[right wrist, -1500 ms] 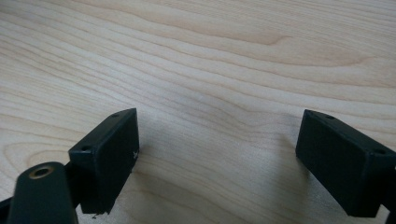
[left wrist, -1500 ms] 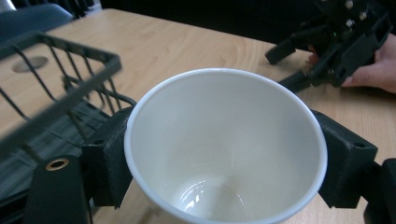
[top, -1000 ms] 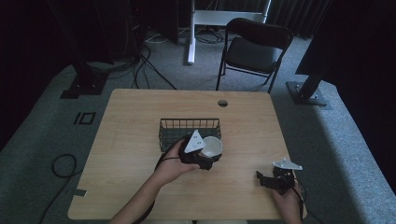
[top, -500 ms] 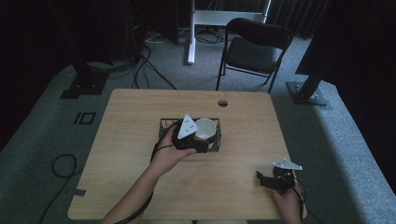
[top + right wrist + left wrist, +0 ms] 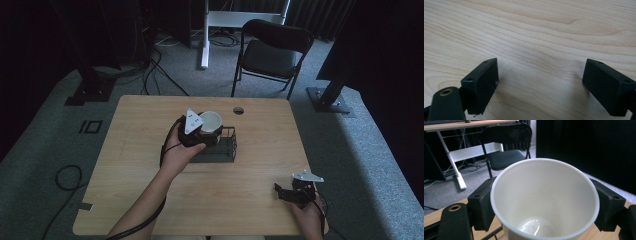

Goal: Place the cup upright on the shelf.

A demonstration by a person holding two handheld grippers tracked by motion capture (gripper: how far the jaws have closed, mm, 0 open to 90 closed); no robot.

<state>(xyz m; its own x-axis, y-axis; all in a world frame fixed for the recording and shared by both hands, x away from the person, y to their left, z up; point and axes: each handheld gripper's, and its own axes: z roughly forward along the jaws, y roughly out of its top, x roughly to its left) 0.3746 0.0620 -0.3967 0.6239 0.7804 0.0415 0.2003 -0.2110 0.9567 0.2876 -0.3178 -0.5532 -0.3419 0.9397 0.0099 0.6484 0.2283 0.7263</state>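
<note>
A white paper cup (image 5: 210,121) (image 5: 544,202) is held upright and empty between the jaws of my left gripper (image 5: 204,131) (image 5: 544,205), above the back left part of a black wire basket (image 5: 226,148) near the middle of the wooden table (image 5: 150,185). My right gripper (image 5: 286,192) (image 5: 541,85) rests low over the table near its front right corner, open, with bare wood between its jaws.
A black folding chair (image 5: 270,52) and a white desk frame (image 5: 220,20) stand beyond the table's far edge. A round cable hole (image 5: 238,110) sits in the tabletop behind the basket. Cables lie on the grey floor at the left.
My left gripper has carried the cup back and to the left, up from beside the basket's front to over its back left part. The right gripper has stayed put.
</note>
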